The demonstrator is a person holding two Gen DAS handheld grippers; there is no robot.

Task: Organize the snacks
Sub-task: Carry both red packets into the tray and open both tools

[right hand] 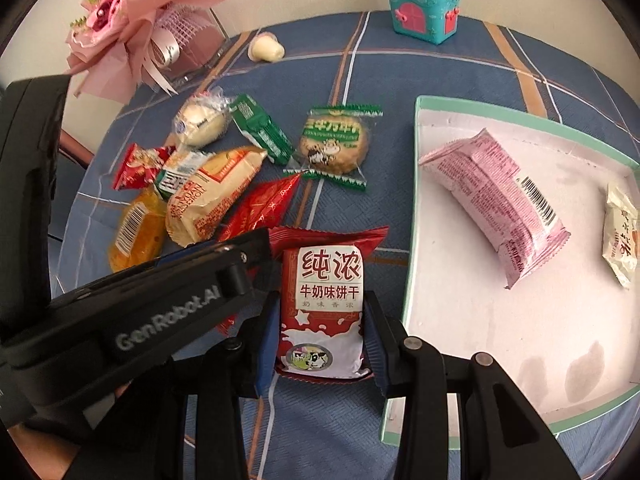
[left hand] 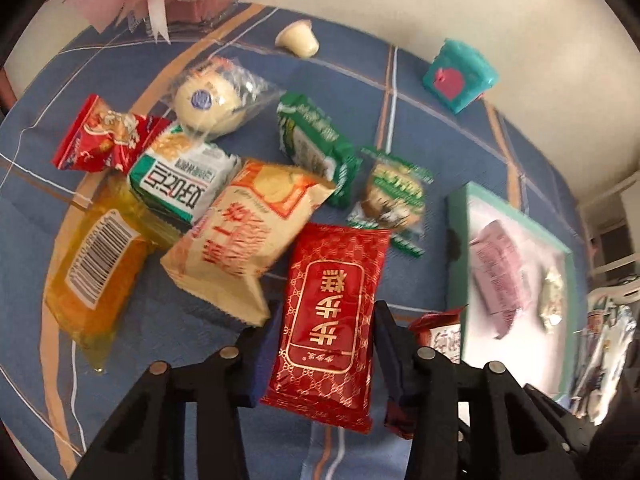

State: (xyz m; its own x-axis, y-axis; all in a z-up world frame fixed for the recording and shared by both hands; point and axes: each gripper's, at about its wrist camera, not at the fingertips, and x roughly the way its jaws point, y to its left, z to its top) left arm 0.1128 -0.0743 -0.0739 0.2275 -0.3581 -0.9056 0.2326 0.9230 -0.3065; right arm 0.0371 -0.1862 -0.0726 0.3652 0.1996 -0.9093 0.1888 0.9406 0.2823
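A blue checked tablecloth (right hand: 400,60) carries a shallow green-rimmed box (right hand: 416,200) at the right, already holding a pink packet (right hand: 496,204) and 1 small cream packet (right hand: 620,236). A loose pile of about 8 wrapped snacks lies well apart from it at the left, among them a cream bag (left hand: 244,236), an orange packet (left hand: 92,268) and a round biscuit in green wrap (right hand: 334,146).

The left gripper (left hand: 326,354) is closed on the sides of a red patterned packet (left hand: 332,320), which looks raised off the cloth and tilted. The right gripper (right hand: 320,340) pinches a red and white milk biscuit packet (right hand: 324,304) across its width, just beside the box's near rim.

These packets are probably light, with slick, crinkly film that gives under pressure; the biscuits inside are likely brittle, so a gentle hold across the middle of the long sides seems safest. Both tools point forward and downward over the table, the left crossing close in front of the right.
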